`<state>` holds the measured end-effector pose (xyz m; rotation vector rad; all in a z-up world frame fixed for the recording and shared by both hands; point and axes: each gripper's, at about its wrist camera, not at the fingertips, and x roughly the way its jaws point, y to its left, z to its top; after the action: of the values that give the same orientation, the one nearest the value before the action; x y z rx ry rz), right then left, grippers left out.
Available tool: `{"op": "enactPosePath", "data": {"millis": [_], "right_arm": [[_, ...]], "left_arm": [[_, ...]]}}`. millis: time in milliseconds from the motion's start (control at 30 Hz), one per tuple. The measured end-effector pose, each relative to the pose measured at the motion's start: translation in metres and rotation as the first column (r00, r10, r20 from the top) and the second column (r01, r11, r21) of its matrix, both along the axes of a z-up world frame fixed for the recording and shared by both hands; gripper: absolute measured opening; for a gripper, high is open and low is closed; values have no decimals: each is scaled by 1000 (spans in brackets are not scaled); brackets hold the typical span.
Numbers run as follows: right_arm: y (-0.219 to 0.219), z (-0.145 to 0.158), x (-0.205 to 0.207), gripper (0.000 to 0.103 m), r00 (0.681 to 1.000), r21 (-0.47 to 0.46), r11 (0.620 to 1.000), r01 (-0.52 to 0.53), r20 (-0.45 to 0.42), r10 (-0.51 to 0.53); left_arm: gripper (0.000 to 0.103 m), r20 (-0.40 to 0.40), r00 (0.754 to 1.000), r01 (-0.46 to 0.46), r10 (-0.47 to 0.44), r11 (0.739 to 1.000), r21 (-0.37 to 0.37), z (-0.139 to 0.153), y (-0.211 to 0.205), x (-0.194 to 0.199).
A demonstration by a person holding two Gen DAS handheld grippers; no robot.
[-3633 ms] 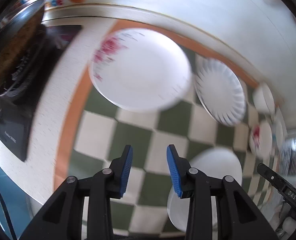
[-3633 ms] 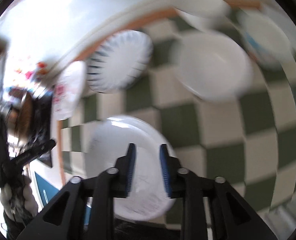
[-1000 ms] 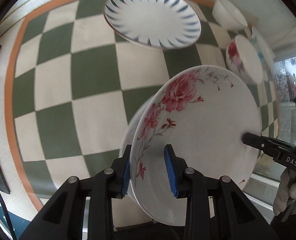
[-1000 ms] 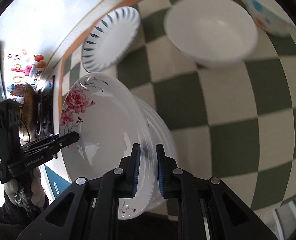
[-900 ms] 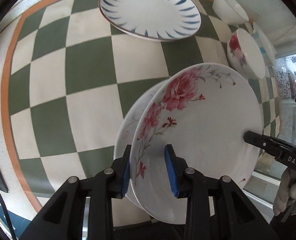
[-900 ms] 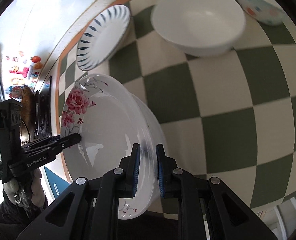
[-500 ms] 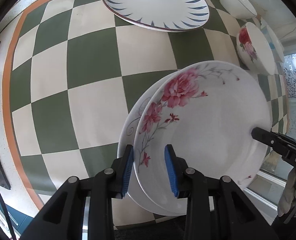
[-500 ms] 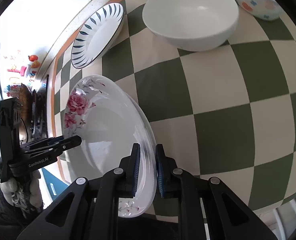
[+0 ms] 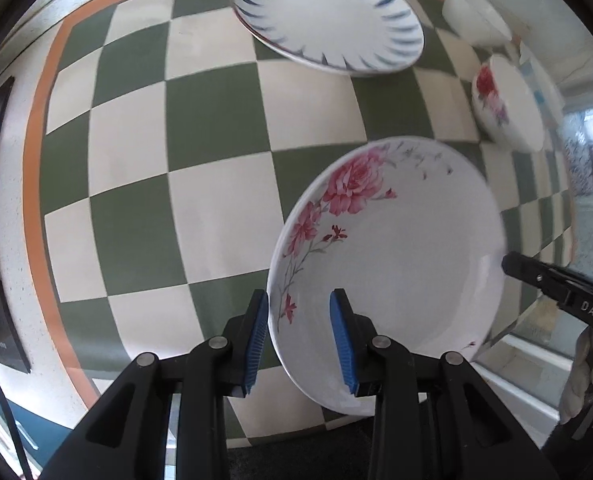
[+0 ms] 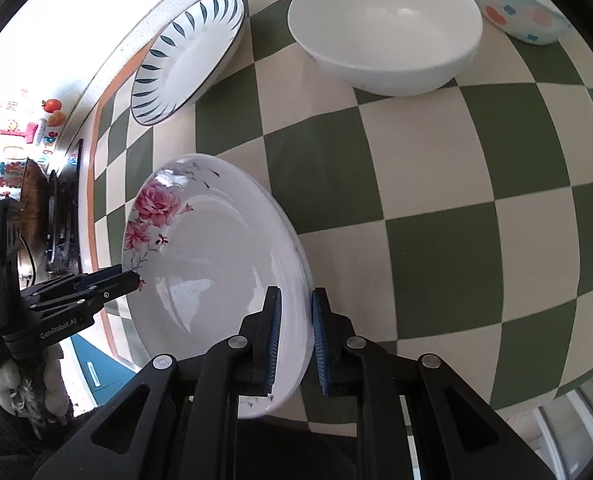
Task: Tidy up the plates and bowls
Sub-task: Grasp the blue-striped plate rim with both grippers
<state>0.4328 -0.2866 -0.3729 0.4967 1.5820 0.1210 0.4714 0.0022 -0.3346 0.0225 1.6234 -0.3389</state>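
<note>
A white plate with pink roses [image 9: 396, 248] [image 10: 216, 264] sits near the front edge of the checked mat, on top of a plain white plate whose rim barely shows. My left gripper [image 9: 298, 336] straddles the rose plate's near rim with its jaws apart, one pad outside and one inside. My right gripper [image 10: 294, 332] straddles the opposite rim, jaws close around the stacked rims; whether the pads touch is unclear. A blue-leaf plate [image 9: 328, 16] [image 10: 188, 52] lies at the back.
A large white bowl [image 10: 384, 24], a dotted bowl [image 10: 516, 4], a rose bowl [image 9: 504, 104] and a small white bowl [image 9: 476, 12] stand on the green-and-cream checked mat [image 9: 216, 140]. A stove [image 10: 56, 216] is at the left. The counter edge runs close below the plates.
The rose plate came down from a tilt onto the plain white plate and now covers it. My left jaws have opened a little wider around its rim.
</note>
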Motion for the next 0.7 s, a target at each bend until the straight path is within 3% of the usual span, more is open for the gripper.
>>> {"op": "enactPosePath", "data": {"millis": [200,233,400,533,700], "right_arm": [[0,40,25,18,996,26,999,42,77,-44],[1,48,33,18,995,32,999,43,90,-46],[19,73,101,27,986,11,1000,22,166,-24],[29,54,175,28,983,-47,998,44,178,-35],[26,6,237,28,992,-77,992,100,89,-93]], "left_arm": [[32,117,991,-55,64,995,-79,51,8,38],[37,125,989,-67,77,994,-84,55,13,50],[37,114,978,-162,172,982,-95,43,23,124],[37,55,972,-222,229,969,-111,10,29,179],[37,23,972,-231,235,967,-104,-20,26,212]]}}
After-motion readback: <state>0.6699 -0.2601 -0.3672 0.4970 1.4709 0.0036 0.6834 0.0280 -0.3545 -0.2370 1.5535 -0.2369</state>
